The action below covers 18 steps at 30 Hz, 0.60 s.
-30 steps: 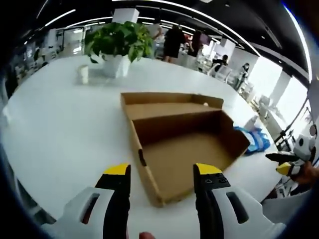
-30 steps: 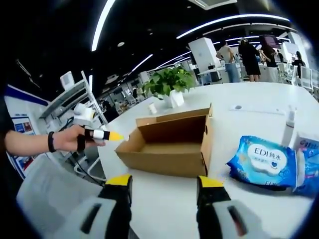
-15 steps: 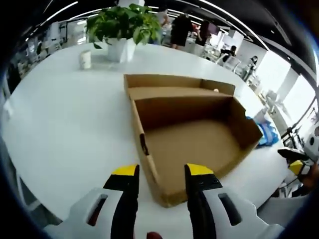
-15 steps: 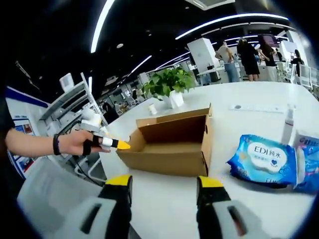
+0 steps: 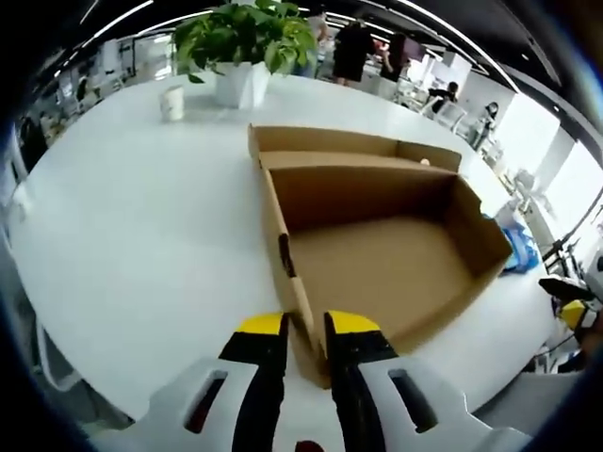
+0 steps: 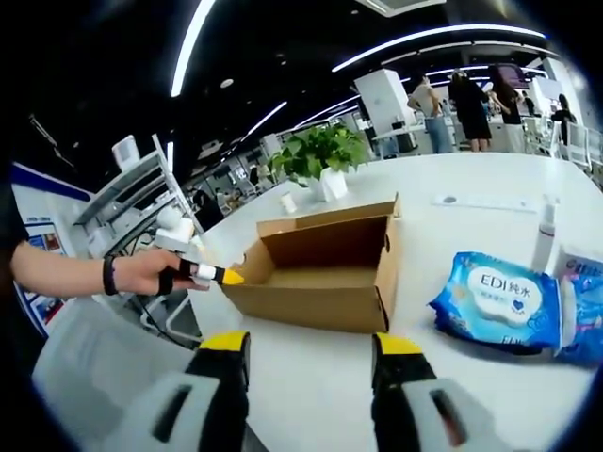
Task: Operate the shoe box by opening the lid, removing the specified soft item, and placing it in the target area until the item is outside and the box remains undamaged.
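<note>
Shoe box [image 5: 377,235] is lying open on the white table [image 5: 132,217], its lid folded flat behind it on the far side from the left gripper [image 5: 304,325]. In the left gripper view, the near corner of the brown cardboard wall is sitting right between the two yellow-tipped jaws, which are standing almost closed with a thin gap between them; whether they are actually pinching the cardboard is hard to tell, since the corner's lowest part is hidden behind the jaw tips. The box floor ahead of the jaws is looking bare, though the inside of the near wall is out of sight. Beyond the box, up and left of the jaws, a potted plant [image 5: 247,42] and a small white cup [image 5: 172,102] are standing on the table. A bit of blue packaging [image 5: 524,254] is peeking out past the box's right wall, mostly cut off.

In the right gripper view, the right gripper [image 6: 306,344] is hovering with its jaws wide apart and holding nothing. The box [image 6: 325,273] is sitting ahead of them, just above and between the tips. To the left of the jaws, a person's hand [image 6: 141,273] is holding the left gripper [image 6: 219,275] against the box's corner. To the right of the jaws, a blue wet-wipes pack [image 6: 499,306] is lying on the table apart from the box, with another blue pack [image 6: 586,311] beside it, cut off at the view's edge. A slim white bottle [image 6: 545,235] is standing behind the packs, too blurred to read.
</note>
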{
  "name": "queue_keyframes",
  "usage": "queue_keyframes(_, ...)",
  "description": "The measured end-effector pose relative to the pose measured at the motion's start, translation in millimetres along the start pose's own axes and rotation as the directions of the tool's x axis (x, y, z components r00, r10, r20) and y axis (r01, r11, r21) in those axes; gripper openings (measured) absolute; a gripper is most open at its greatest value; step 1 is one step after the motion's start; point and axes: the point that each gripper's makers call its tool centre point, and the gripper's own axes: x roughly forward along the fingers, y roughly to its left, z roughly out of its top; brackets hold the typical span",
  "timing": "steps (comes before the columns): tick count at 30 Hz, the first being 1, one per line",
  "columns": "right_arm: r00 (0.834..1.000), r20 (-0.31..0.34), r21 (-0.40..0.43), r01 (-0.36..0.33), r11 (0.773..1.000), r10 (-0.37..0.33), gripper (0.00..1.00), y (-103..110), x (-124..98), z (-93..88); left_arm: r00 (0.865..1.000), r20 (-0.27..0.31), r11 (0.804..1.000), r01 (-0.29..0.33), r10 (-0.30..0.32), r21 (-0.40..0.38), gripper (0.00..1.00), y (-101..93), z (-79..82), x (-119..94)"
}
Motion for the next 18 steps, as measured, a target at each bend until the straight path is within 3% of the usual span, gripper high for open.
queue_keyframes(18,1.0,-0.006,-0.006,0.03,1.0,-0.03,0.49,-11,19,21.7,0.997,0.007,0.997,-0.071,0.071,-0.021,0.06,22.0,1.2,-1)
